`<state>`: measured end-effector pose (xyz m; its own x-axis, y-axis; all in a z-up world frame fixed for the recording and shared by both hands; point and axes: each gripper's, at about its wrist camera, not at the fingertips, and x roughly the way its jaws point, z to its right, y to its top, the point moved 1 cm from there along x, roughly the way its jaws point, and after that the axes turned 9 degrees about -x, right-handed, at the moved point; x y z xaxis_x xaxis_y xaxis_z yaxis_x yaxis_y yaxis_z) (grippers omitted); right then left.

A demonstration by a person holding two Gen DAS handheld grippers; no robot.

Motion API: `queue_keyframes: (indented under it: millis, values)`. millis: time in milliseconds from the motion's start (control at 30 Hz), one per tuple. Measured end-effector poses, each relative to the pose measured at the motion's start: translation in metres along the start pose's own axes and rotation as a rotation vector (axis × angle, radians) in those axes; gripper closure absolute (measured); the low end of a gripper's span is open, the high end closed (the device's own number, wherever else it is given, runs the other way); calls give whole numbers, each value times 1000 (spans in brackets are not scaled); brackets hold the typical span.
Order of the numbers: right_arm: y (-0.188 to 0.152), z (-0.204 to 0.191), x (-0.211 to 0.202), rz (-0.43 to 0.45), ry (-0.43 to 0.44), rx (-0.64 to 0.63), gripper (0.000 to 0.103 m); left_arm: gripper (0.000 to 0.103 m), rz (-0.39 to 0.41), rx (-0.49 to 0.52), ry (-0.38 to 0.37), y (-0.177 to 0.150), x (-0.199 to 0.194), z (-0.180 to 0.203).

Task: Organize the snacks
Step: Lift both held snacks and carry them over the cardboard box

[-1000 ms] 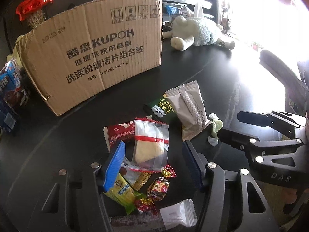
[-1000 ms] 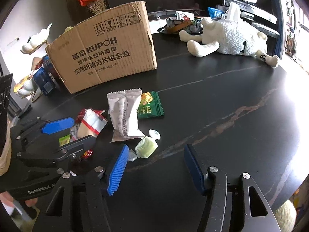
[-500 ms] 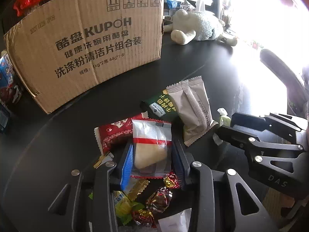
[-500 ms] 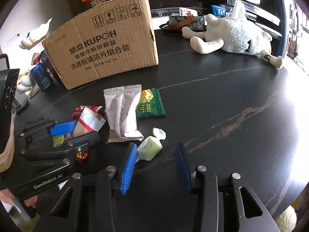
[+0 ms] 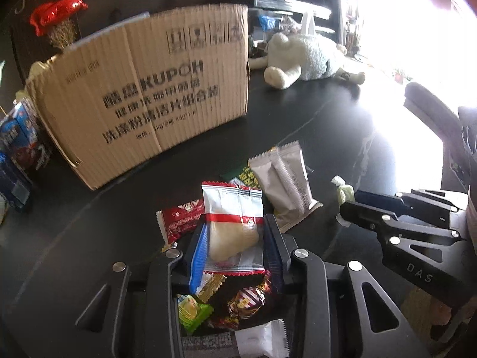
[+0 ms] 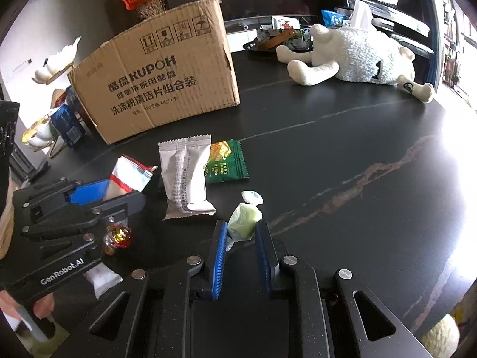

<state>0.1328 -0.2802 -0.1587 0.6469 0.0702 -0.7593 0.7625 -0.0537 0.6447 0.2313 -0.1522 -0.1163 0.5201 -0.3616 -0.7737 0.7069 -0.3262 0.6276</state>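
Between the left gripper's (image 5: 234, 249) just-closed jaws sits a clear cake packet (image 5: 234, 226); the right gripper (image 6: 240, 249) has just pinched a green candy (image 6: 244, 220). Either wrapper, gripped near its edge, could probably slip when raised off the counter (image 6: 328, 155).

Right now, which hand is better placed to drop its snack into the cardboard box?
Left. Its tongs grip the clear-wrapped pastry, nearer the cardboard box; the right tongs hold the green candy farther away.

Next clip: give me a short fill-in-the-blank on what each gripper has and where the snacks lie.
1. The right gripper is shut on a pale ____ candy.
2. The left gripper clamps a clear packet with a ____ stripe.
3. The silver packet partly covers a ____ packet.
4. Behind the snacks stands a ____ box.

Missing words: green; red; green; cardboard
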Motion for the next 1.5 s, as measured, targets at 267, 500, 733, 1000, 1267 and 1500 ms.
queue_keyframes:
  millis: [267, 500, 733, 1000, 1267, 1500]
  values:
    - [9, -3, -34, 75, 15, -5, 82, 68, 75, -5, -8, 12, -29, 6]
    - [37, -13, -66, 142, 39, -43, 82, 68, 126, -43, -3, 28, -59, 4]
    - [69, -23, -89, 208, 52, -85, 82, 68, 188, -73, 9, 48, -89, -5]
    - [116, -42, -107, 292, 69, -150, 82, 68, 279, -90, 46, 82, -124, -26]
    - [162, -57, -97, 290, 124, -169, 82, 68, 349, -103, 100, 116, -146, -48]
    - [202, -65, -86, 290, 135, -200, 82, 68, 339, -125, 116, 141, -139, -71]
